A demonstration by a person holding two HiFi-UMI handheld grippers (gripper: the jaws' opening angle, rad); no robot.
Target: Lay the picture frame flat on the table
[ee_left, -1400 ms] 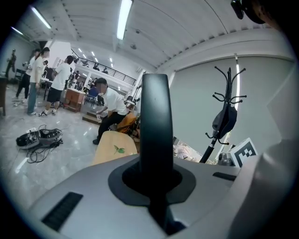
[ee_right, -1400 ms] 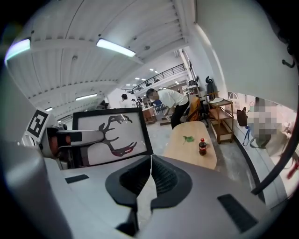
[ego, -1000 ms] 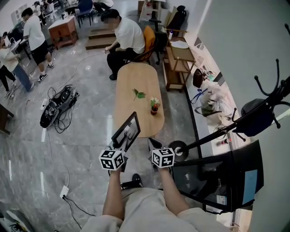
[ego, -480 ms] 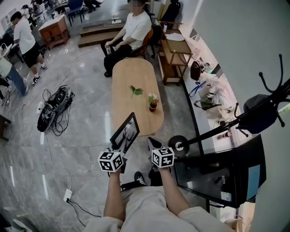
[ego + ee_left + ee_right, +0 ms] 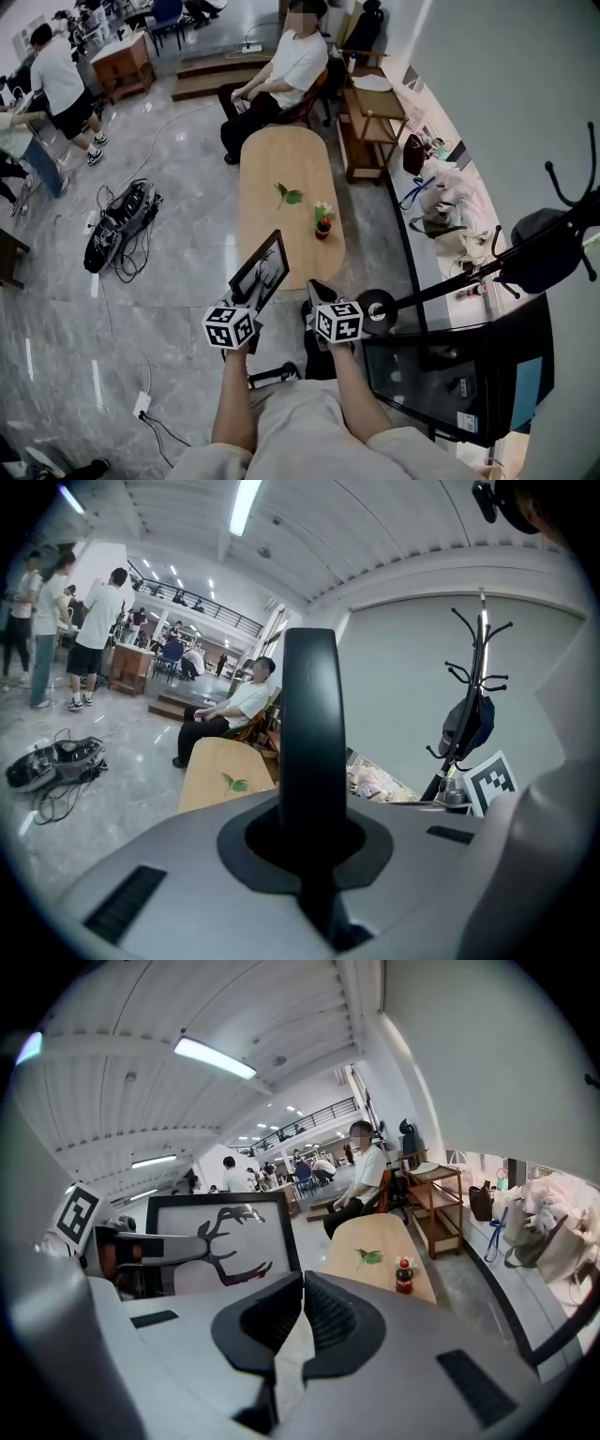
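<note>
Wooden table (image 5: 279, 155) carries leaf (image 5: 288, 195), apparently potted flowers (image 5: 322, 220).

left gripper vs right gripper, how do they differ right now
The left gripper is shut on the dark edge of the picture frame; the right gripper has its jaws together on nothing. The left gripper holds the frame tilted in the air, off the table; the right gripper sits beside it without touching the frame. Both bear a marker cube and point toward the oval wooden table.
</note>
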